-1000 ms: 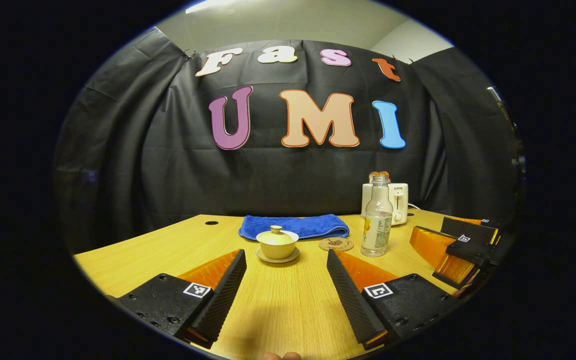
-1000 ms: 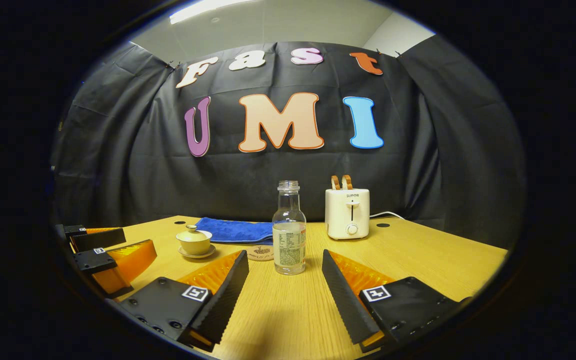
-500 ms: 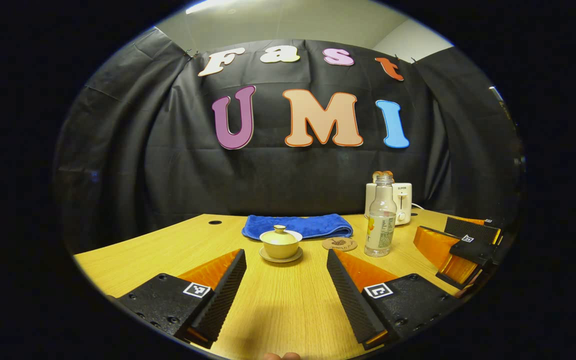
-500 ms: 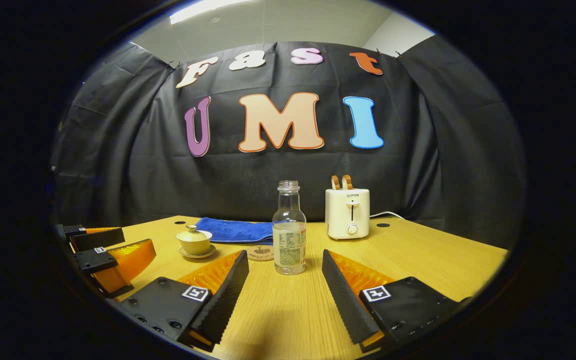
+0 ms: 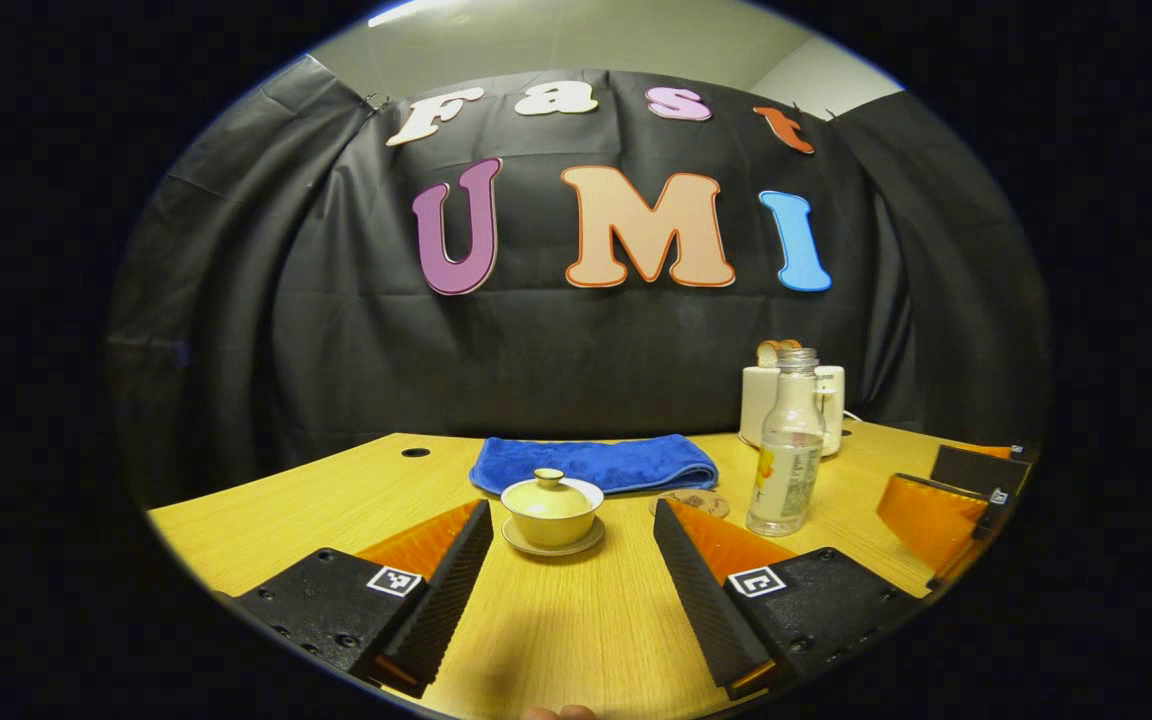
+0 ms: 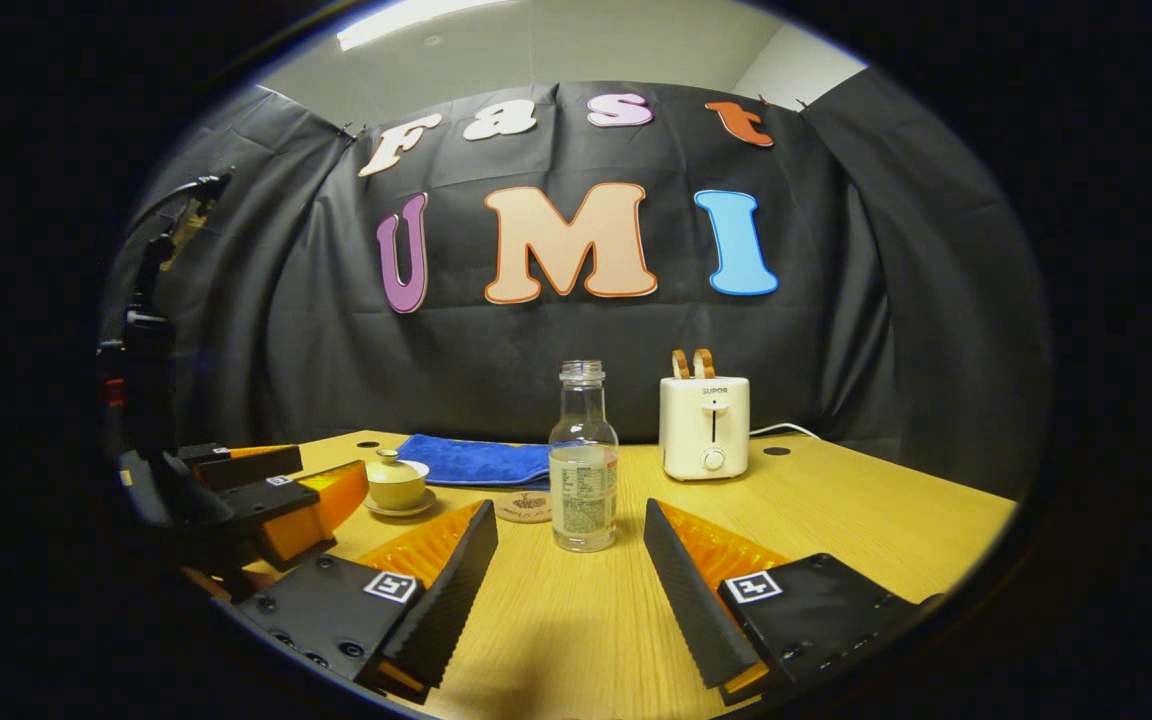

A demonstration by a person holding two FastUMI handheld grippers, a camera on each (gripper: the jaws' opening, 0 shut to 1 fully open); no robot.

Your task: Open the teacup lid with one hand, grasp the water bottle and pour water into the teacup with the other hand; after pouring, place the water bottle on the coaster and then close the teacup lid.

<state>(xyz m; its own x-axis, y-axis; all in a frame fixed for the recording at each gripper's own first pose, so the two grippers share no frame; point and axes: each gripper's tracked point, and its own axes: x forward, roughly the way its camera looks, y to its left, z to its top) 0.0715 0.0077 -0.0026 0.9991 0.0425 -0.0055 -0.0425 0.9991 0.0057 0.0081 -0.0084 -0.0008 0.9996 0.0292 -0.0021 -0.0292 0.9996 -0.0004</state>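
Now I am holding both jaws spread: my left hand-held gripper (image 5: 571, 560), having crept closer, is facing the lidded teacup (image 5: 550, 511) mid-table (image 5: 266, 510), my right hand-held gripper (image 6: 568, 565) facing the water bottle (image 6: 583, 460) beside the coaster (image 6: 524, 507).

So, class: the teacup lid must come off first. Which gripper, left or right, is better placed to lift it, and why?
Left. The left gripper, open, frames the lidded teacup. The right gripper, open, frames the water bottle instead.
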